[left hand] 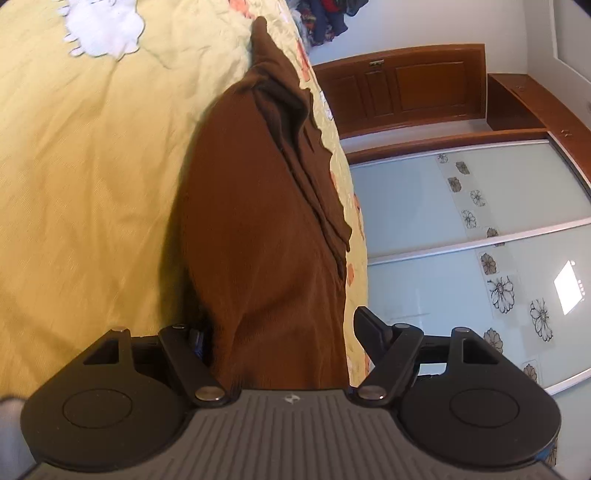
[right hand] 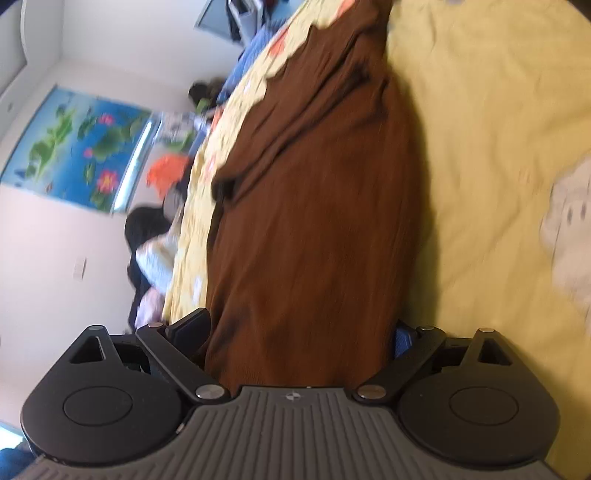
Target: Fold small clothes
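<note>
Brown cloth (left hand: 258,229), one garment of ribbed knit, lies stretched along the edge of a bed covered by a yellow bedspread (left hand: 92,177); the same brown piece (right hand: 325,221) fills the middle of the right wrist view. Its near end runs back between the fingers of both tools, and a folded layer rides along its outer side, toward the edge of the bed.

The left gripper (left hand: 280,336) has its fingers spread wide. One fingertip (left hand: 369,325) stands clear of the cloth on the outer side; the other is mostly hidden behind the brown fabric, so contact there cannot be told. The right gripper (right hand: 295,332) also stands wide, with the cloth lying between its two fingers; the frame is blurred, and whether either pad presses on the fabric cannot be told.

Counted: one brown garment, two grippers, one white garment (left hand: 103,26) lying apart at the far side of the bedspread, and one pale cloth (right hand: 569,229) at the right of the right wrist view, which may be that same piece.

No container shows. Beside the bed stand a wardrobe with two pale sliding doors (left hand: 480,221) printed with flowers, and on the other wall one blue poster (right hand: 77,151) of water lilies.
</note>
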### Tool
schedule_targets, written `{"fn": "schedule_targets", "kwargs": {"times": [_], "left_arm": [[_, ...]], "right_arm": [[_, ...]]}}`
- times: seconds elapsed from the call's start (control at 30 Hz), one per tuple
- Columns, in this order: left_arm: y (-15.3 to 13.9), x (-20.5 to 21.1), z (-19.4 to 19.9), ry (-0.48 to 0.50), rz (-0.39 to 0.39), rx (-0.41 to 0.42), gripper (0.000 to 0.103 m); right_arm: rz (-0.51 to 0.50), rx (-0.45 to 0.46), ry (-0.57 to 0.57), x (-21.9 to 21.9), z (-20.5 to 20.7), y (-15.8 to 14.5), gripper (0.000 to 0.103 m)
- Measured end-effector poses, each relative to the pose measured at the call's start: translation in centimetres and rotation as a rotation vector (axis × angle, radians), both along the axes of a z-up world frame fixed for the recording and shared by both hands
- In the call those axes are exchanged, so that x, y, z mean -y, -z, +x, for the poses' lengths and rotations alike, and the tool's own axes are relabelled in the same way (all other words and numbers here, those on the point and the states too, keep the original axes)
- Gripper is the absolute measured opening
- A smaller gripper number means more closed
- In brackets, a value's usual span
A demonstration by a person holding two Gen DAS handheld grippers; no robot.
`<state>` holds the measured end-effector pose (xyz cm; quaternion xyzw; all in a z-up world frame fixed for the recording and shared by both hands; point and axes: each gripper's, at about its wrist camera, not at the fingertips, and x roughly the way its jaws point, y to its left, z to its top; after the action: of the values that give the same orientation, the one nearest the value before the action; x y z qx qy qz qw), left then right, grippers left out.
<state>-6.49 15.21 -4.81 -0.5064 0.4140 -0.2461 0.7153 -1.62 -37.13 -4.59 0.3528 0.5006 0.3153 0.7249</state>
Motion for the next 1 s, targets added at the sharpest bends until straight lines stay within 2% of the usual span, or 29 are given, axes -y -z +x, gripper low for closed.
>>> {"fn": "schedule_targets", "kwargs": {"times": [0.13,0.33,0.37,0.4,0.43,0.47,0.5,0.57,0.6,0.63,0.7,0.77,0.83,0.87,0.93,0.97,1.0], "left_arm": [[-0.1,-0.5,-1.1,-0.004,0.023,-0.009,0.075],[0.2,-1.6,-2.9,0.004,0.038,-0.020,0.075],[0.1,-1.4,-3.0,0.007,0.052,-0.023,0.074],[-0.1,-1.3,-3.3,-0.002,0.075,-0.018,0.073],[-0.3,-1.2,-3.4,-0.013,0.108,-0.016,0.072],[-0.6,-1.0,-3.4,-0.024,0.155,-0.018,0.060],[-0.8,-0.8,-3.4,-0.029,0.212,-0.026,0.043],[-1.0,-0.7,-3.3,-0.032,0.304,-0.038,0.024],[-1.0,-0.8,-3.2,-0.038,0.327,-0.046,0.013],[-0.9,-0.9,-3.2,-0.039,0.351,-0.061,0.005],[-1.6,-1.2,-3.6,-0.044,0.363,-0.054,0.003],[-3.7,-1.4,-4.7,-0.022,0.370,0.010,0.003],[-4.9,-1.4,-5.5,-0.002,0.419,0.033,0.003],[-4.5,-1.4,-5.7,0.020,0.449,0.019,0.003],[-2.4,-1.5,-5.5,0.033,0.509,-0.053,0.003],[-1.8,-1.8,-5.7,0.021,0.483,-0.047,0.003],[-1.6,-2.0,-5.8,0.013,0.469,-0.047,0.003]], "right_arm": [[-0.019,0.001,-0.056,-0.7,-2.3,-0.5,0.093],[-0.009,-0.015,-0.041,-0.1,-4.2,-0.6,0.083],[-0.022,-0.013,-0.042,-0.6,-3.9,-0.5,0.076],[-0.040,-0.011,-0.043,-0.8,-3.9,-0.4,0.062],[-0.067,-0.019,-0.039,-0.9,-3.9,-0.2,0.039],[-0.103,-0.029,-0.033,-1.0,-3.8,0.1,0.026],[-0.120,-0.035,-0.026,-0.9,-3.8,0.4,0.012],[-0.089,-0.042,-0.019,-0.6,-4.0,0.9,0.012],[-0.087,-0.041,-0.019,-0.6,-4.0,1.0,0.012],[-0.089,-0.036,-0.021,-0.5,-4.1,0.9,0.012],[-0.084,-0.009,-0.041,-0.5,-4.4,0.0,0.014],[-0.061,0.052,-0.068,0.1,-5.1,-2.6,0.013],[-0.153,0.115,-0.099,0.9,-6.1,-5.1,0.013],[-0.218,0.118,-0.118,1.4,-6.3,-5.5,0.013],[-0.295,0.043,-0.125,2.7,-6.3,-3.8,0.013],[-0.310,0.004,-0.123,2.9,-6.2,-2.7,0.013],[-0.309,-0.013,-0.128,2.8,-6.2,-1.8,0.008]]}}
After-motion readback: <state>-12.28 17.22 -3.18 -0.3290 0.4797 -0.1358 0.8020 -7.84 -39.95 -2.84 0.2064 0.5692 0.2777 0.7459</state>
